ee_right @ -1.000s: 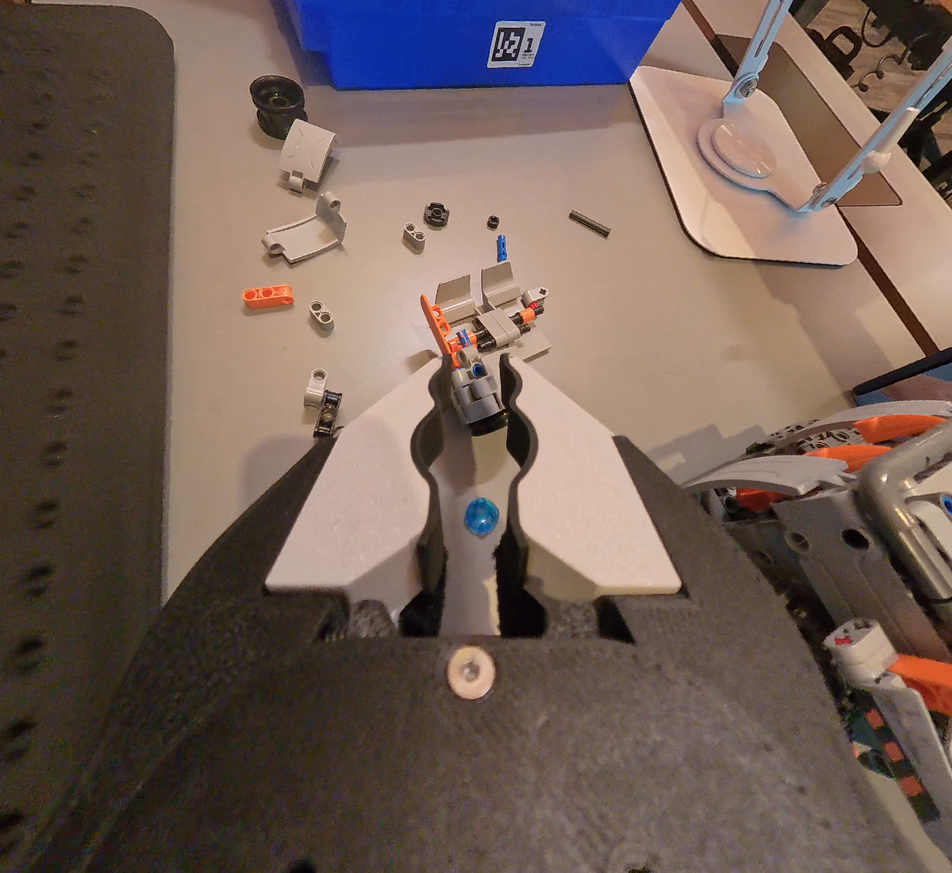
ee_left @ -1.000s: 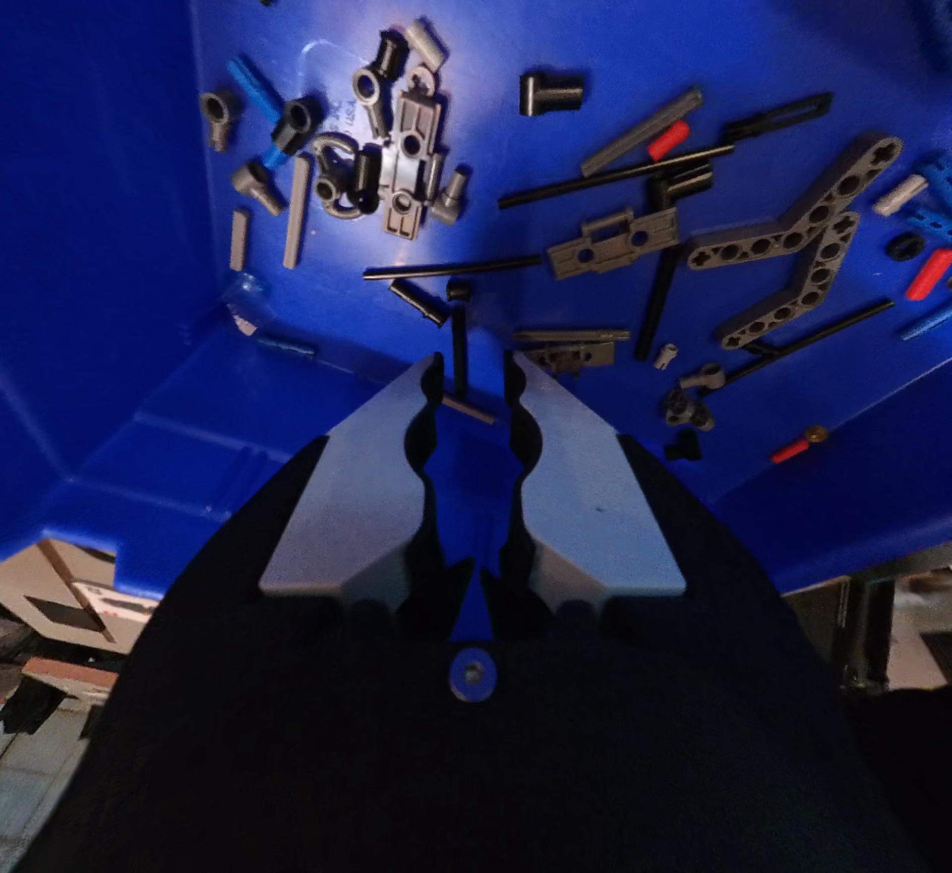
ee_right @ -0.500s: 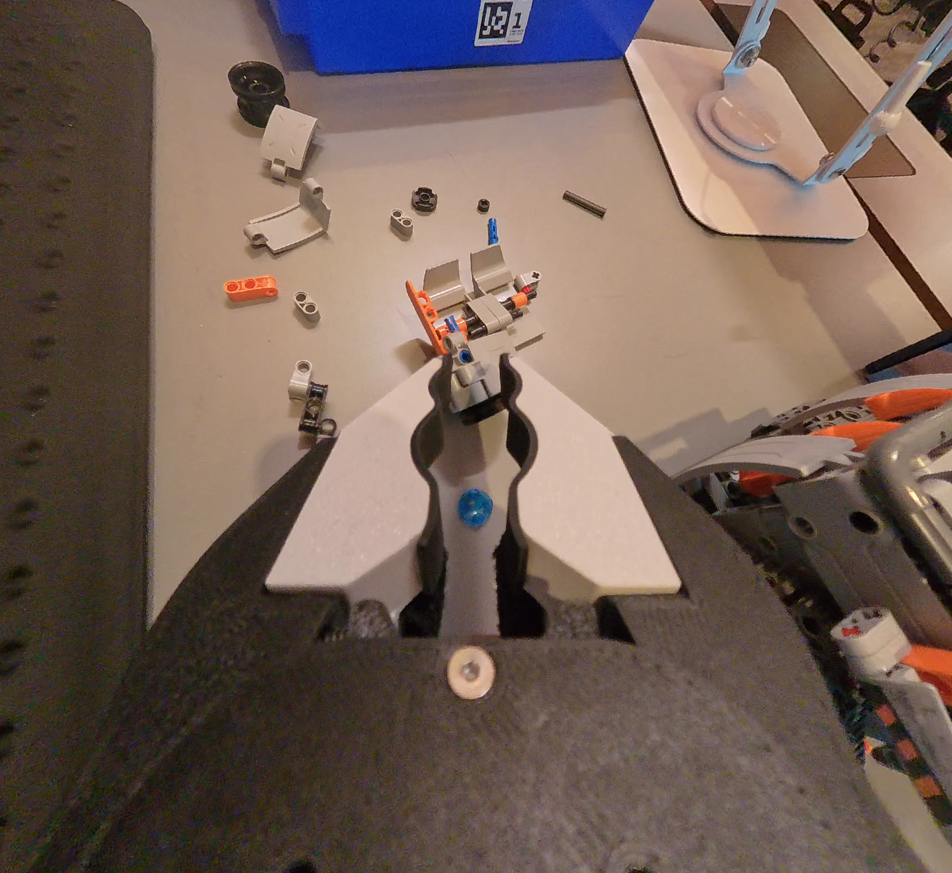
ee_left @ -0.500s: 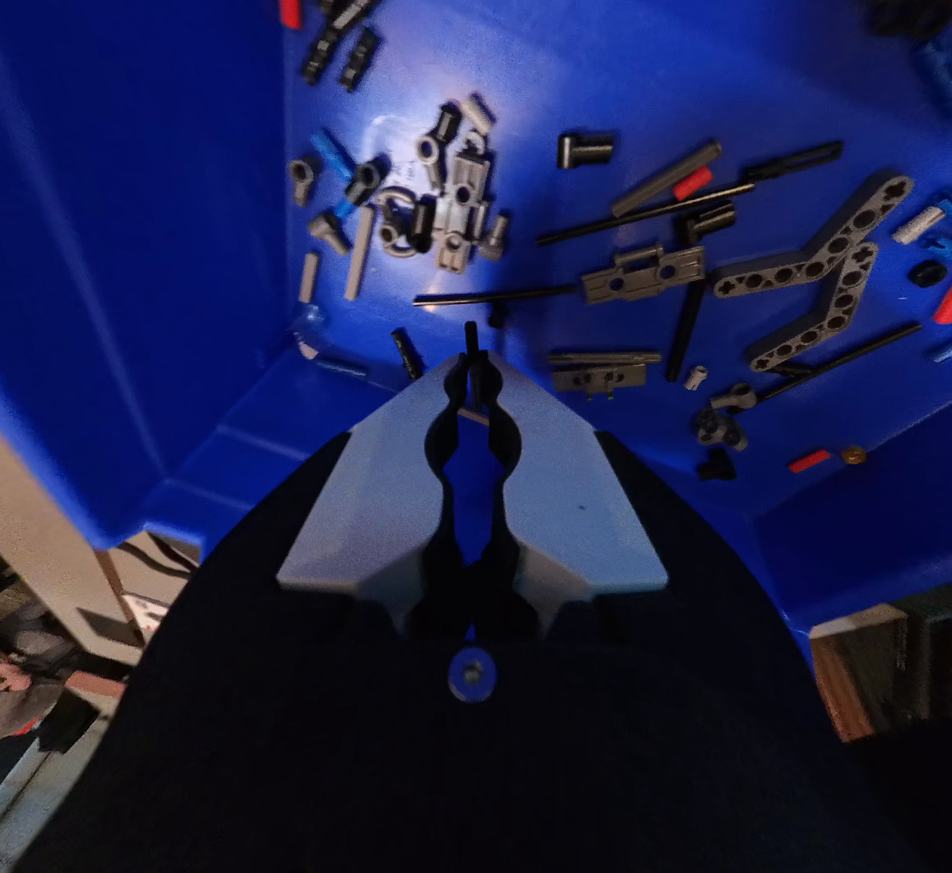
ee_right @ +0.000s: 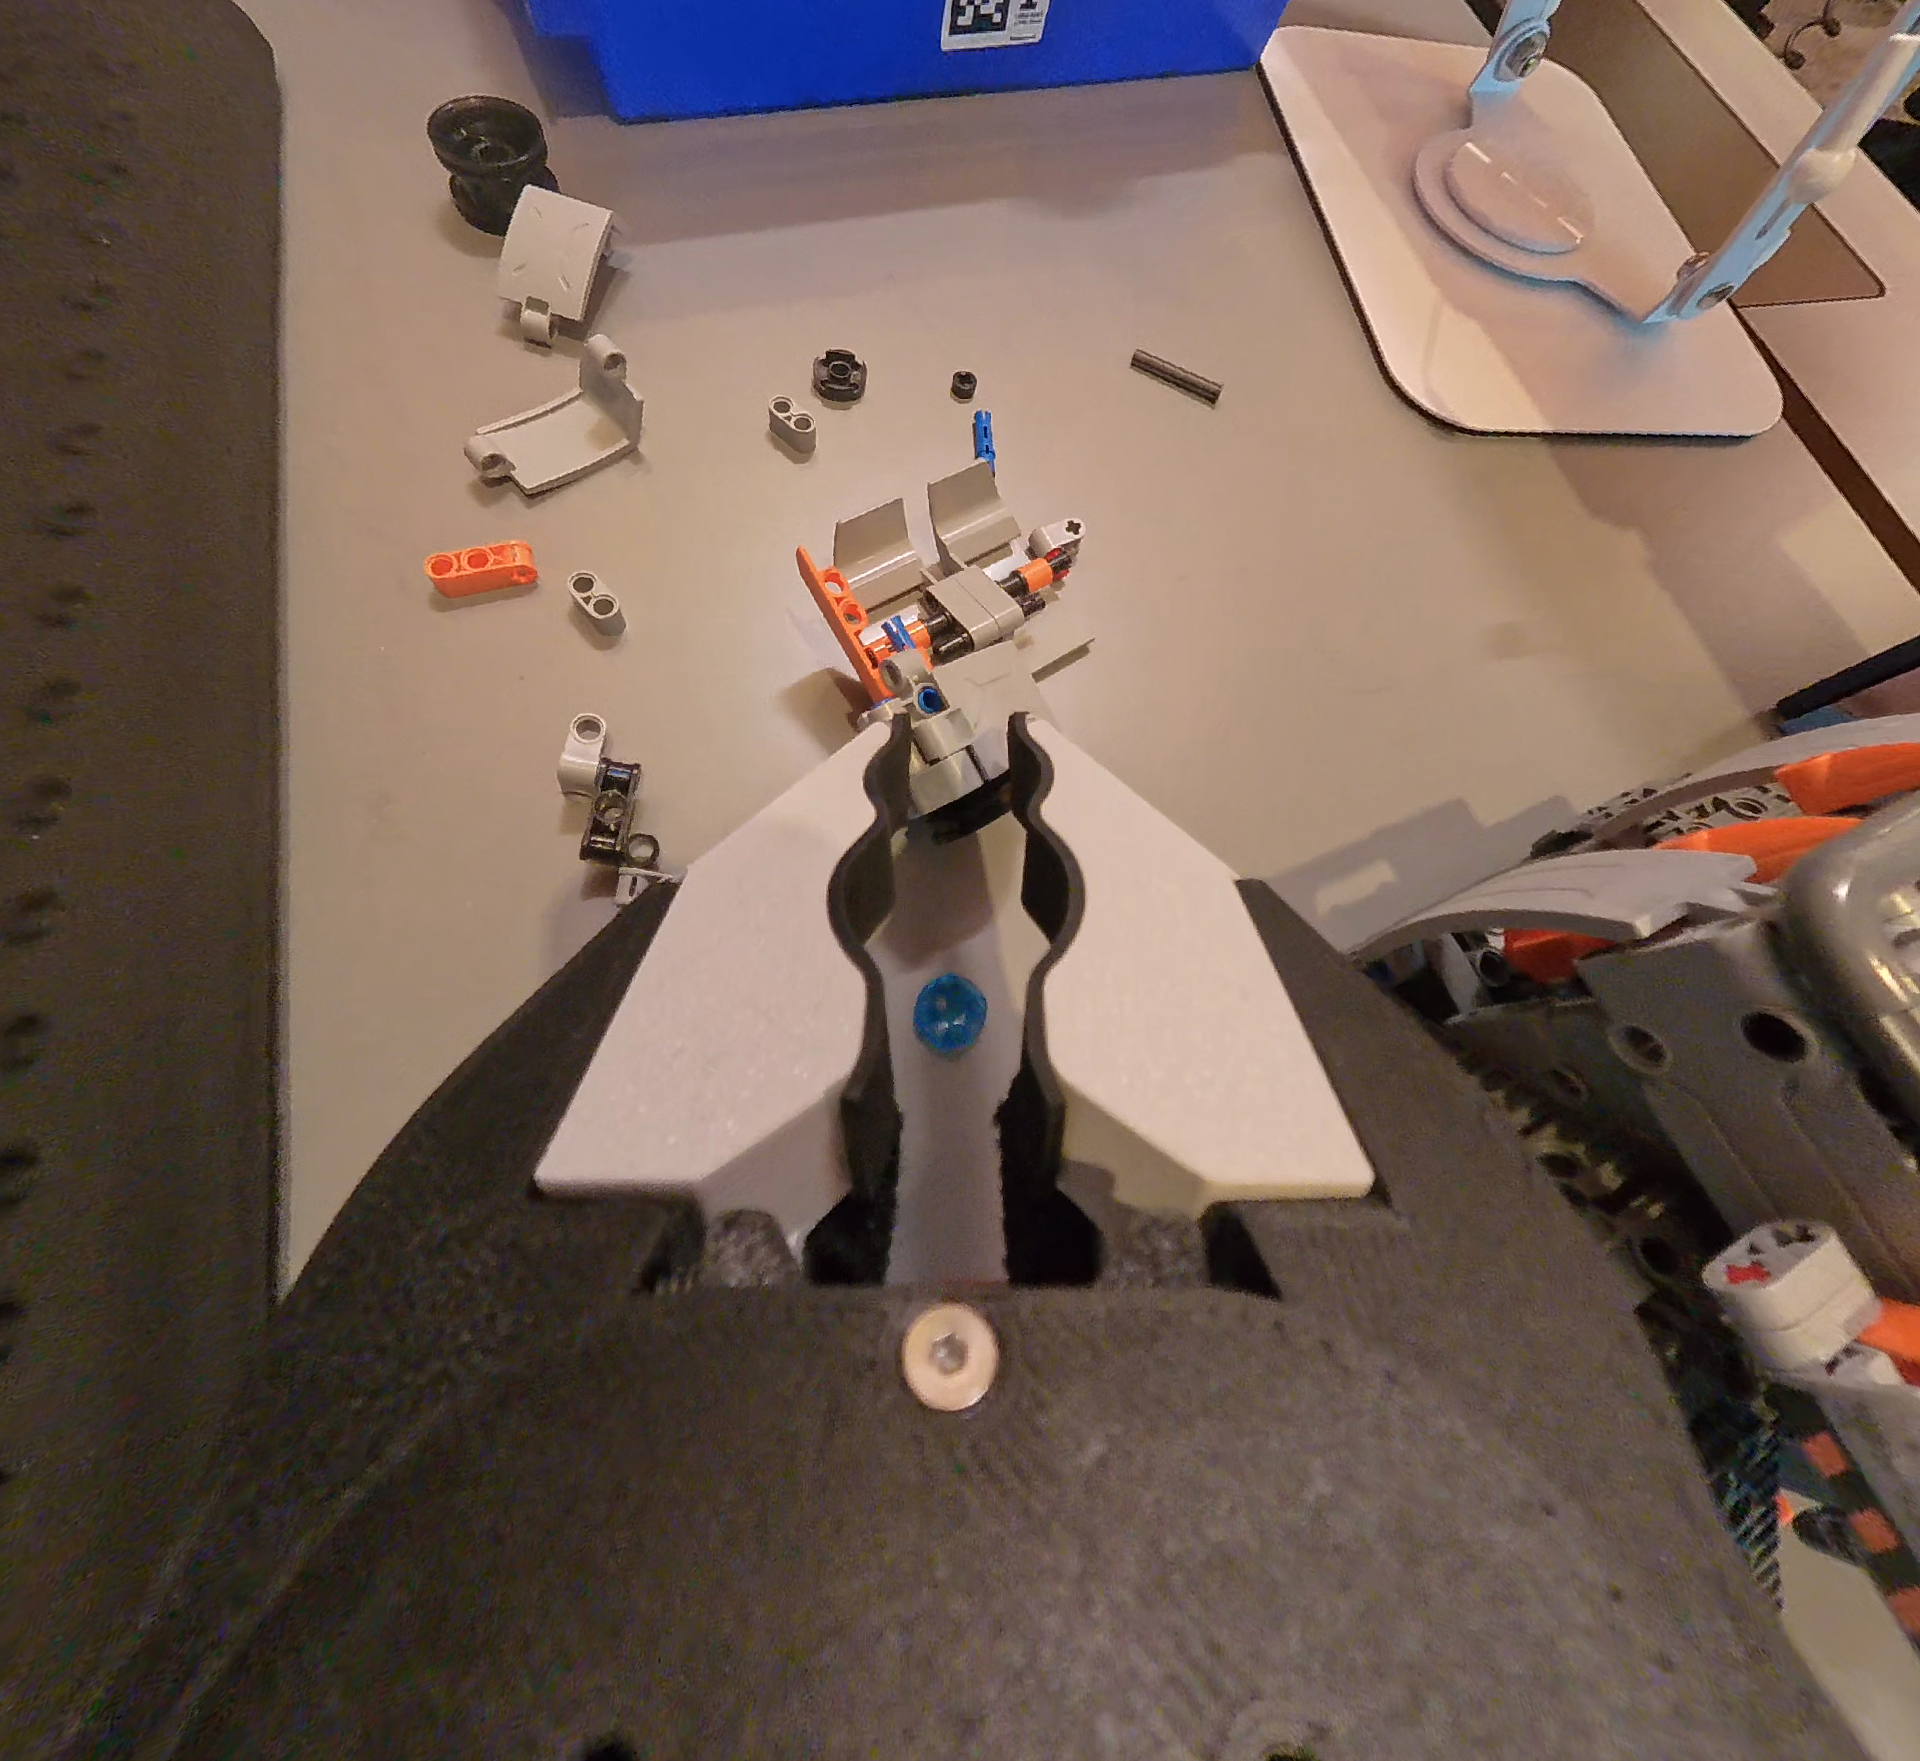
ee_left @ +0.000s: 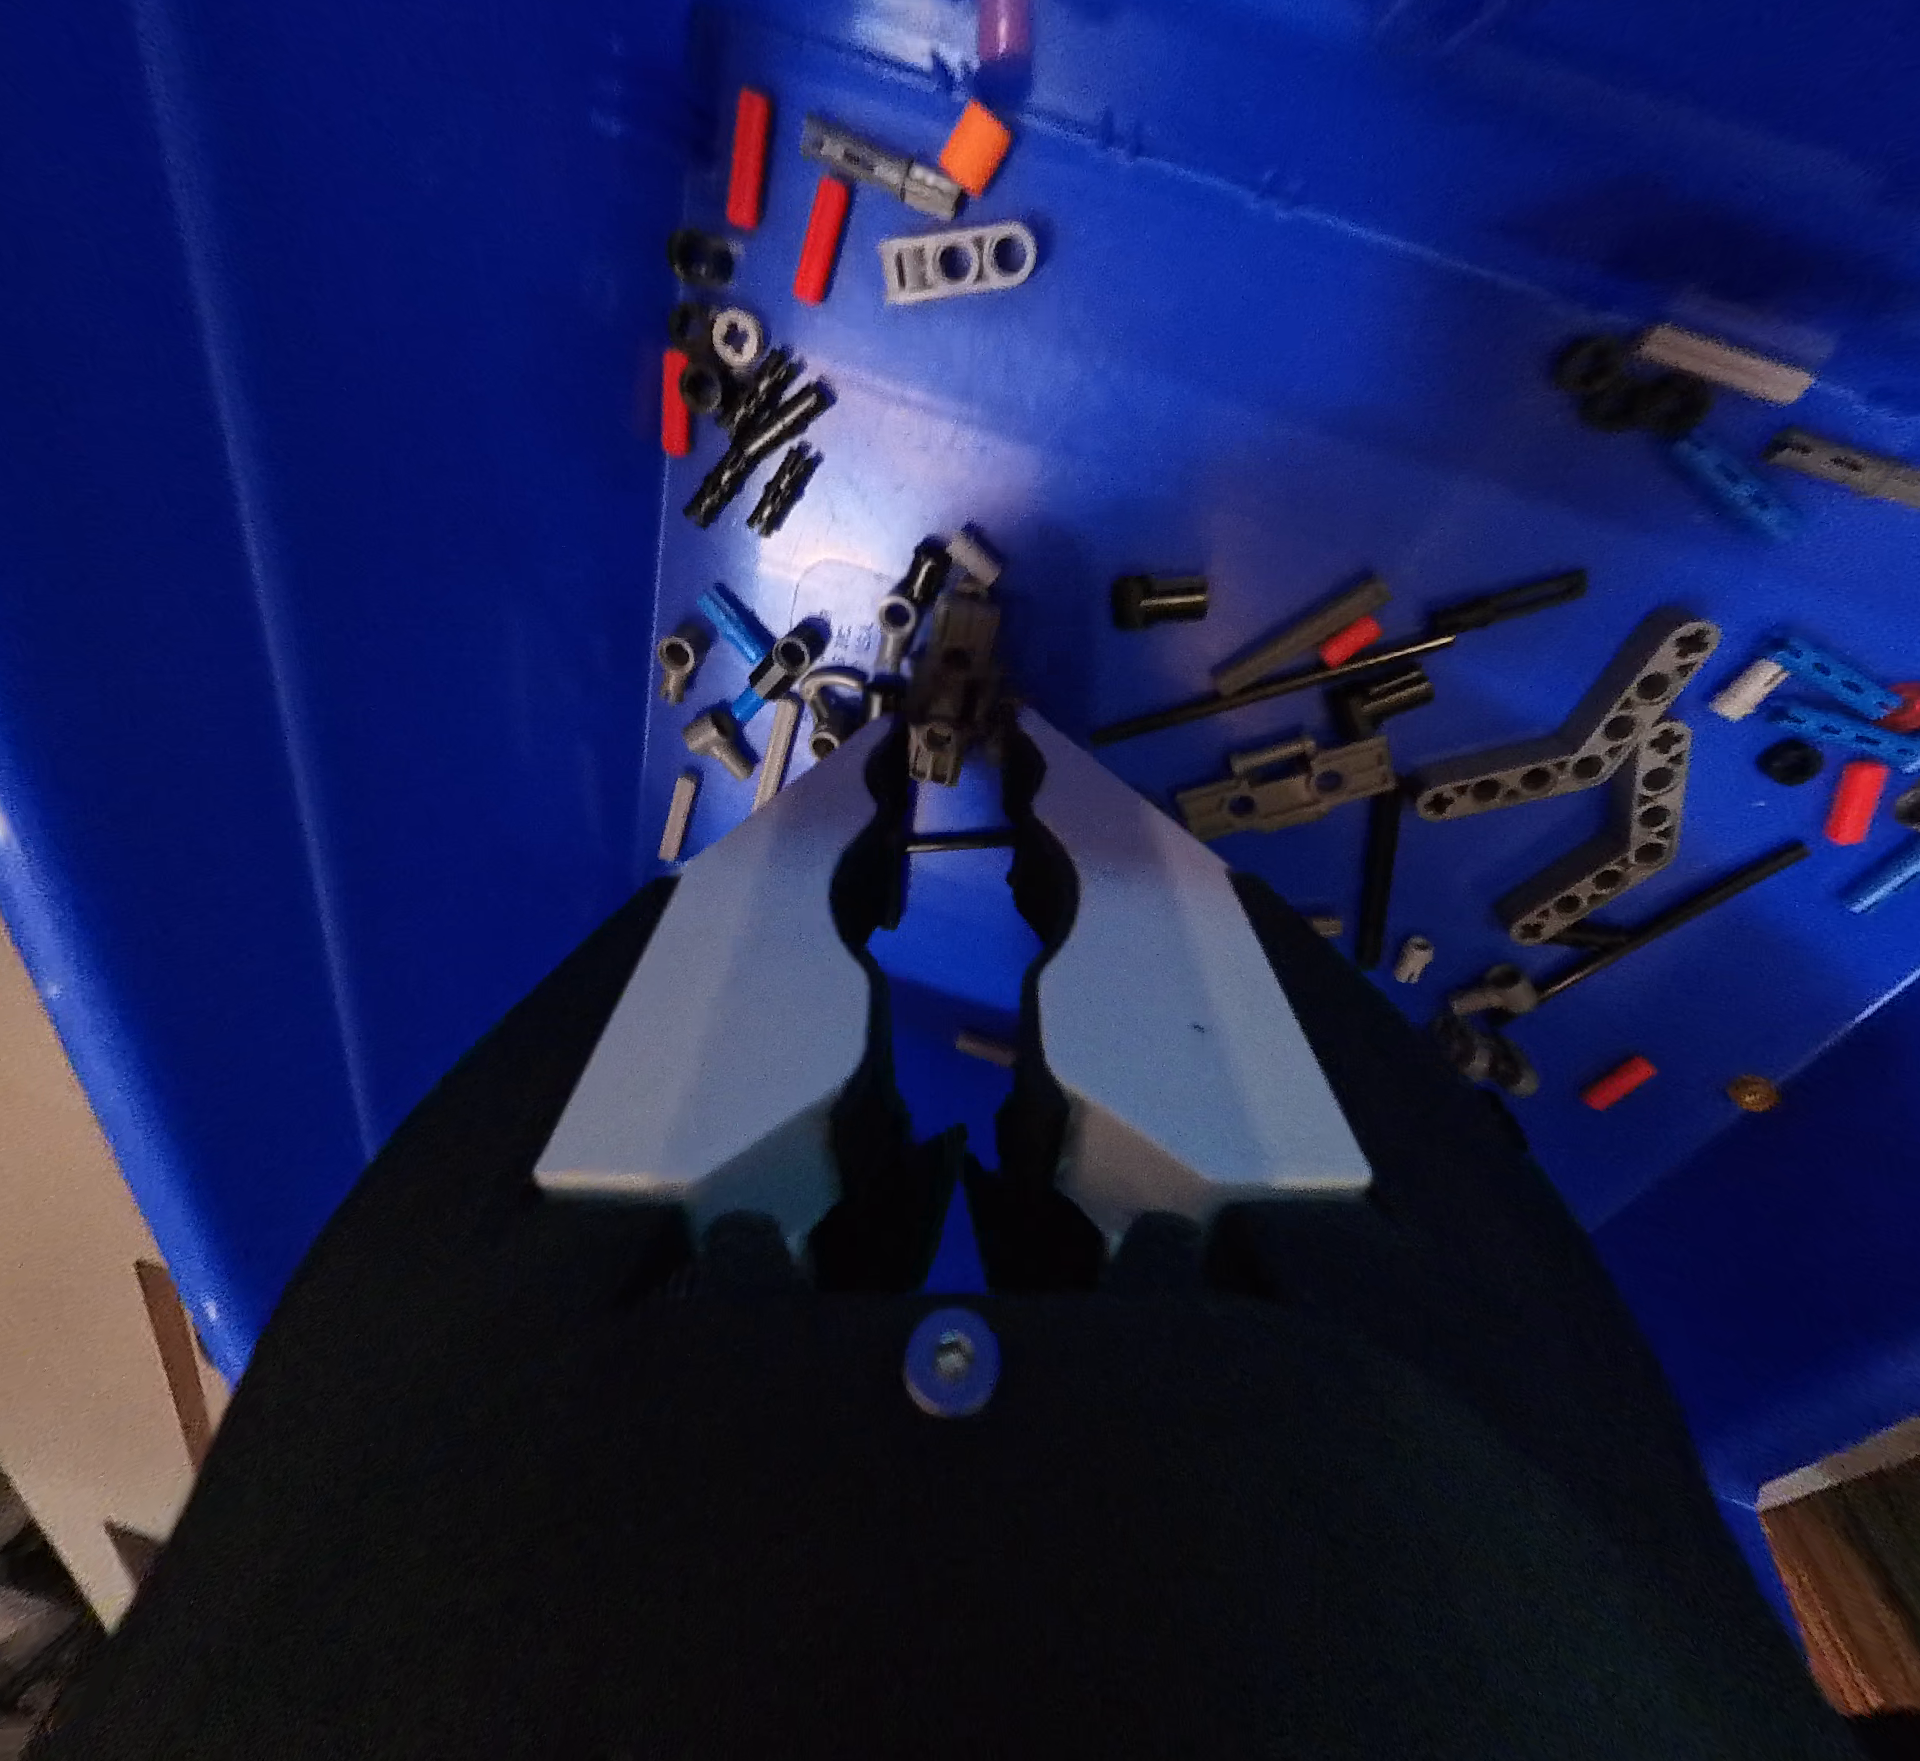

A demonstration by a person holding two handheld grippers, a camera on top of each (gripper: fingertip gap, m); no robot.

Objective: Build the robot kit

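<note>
My left gripper sits inside the blue bin, over a floor littered with loose building-toy parts: bent grey beams, black axles, red pins. Its jaws are narrowed on a small dark grey and black connector piece pinched right at the tips. The view is blurred, so I can't tell how much of the piece is between the pads. I judge it light, rigid plastic, smooth enough to twist or slip from a tip pinch; a hold across its flat sides would suit it best. My right gripper is over the grey table, jaws narrowed on the grey round end of a small grey-and-orange assembly that sticks out past the tips. I'd say that one is light but fragile, press-fit pieces likely to pop apart, so the solid hub is the sane place to hold. Loose bits lie around it: black wheel, curved grey panels, orange beam, blue stud below the jaws.
</note>
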